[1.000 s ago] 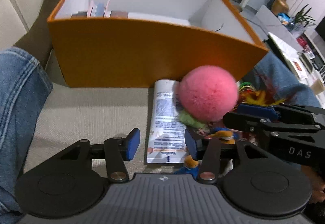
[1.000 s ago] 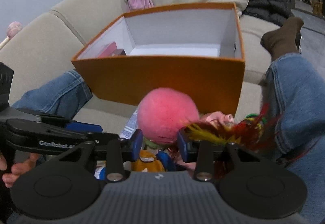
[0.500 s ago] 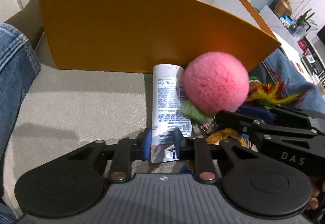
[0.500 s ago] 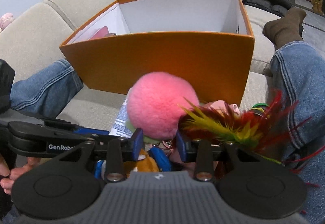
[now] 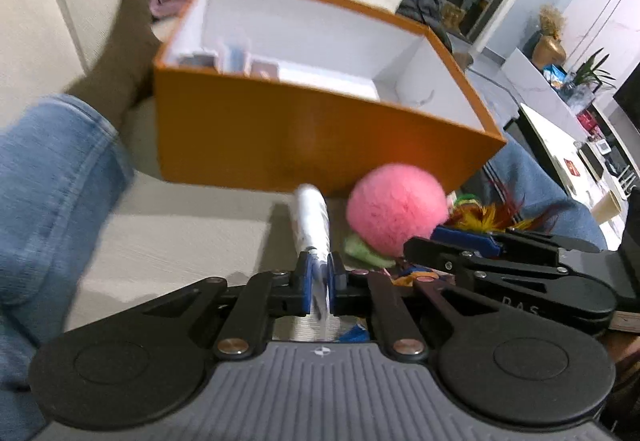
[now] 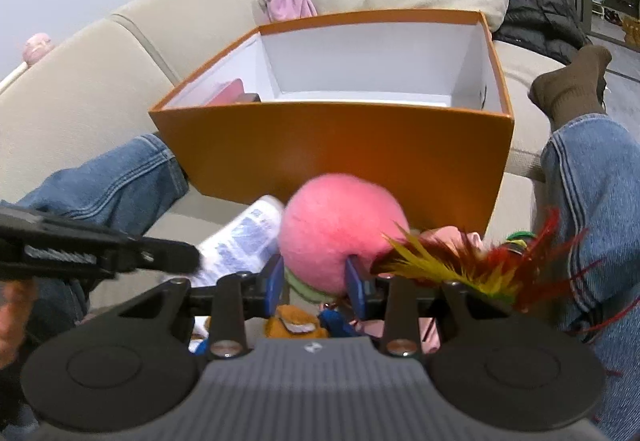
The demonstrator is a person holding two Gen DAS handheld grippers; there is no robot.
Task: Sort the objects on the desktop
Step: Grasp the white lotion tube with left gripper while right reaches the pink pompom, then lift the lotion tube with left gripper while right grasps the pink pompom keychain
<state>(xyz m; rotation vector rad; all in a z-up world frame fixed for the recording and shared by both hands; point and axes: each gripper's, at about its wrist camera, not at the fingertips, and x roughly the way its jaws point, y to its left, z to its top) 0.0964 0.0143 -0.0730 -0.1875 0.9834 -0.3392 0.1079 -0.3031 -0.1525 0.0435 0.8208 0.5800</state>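
Observation:
My left gripper (image 5: 319,283) is shut on the flat end of a white tube with blue print (image 5: 312,223) and holds it lifted and on edge in front of the orange box (image 5: 280,137). My right gripper (image 6: 315,283) is shut on a fluffy pink ball (image 6: 340,237) just in front of the same box (image 6: 340,149). The ball (image 5: 394,213) and the right gripper (image 5: 460,241) show right of the tube in the left wrist view. The tube (image 6: 240,245) and the left gripper's fingers (image 6: 160,255) show at the left in the right wrist view.
The box stands open on a beige sofa (image 5: 180,225) with a few small items along its left wall (image 5: 232,59). A red and yellow feather toy (image 6: 460,265) and small toys (image 6: 296,325) lie under my right gripper. Legs in jeans (image 5: 52,177) (image 6: 592,209) flank the box.
My left gripper closed on the white tube's end and lifted it, turning it on edge. My right gripper closed further on the pink ball and raised it slightly.

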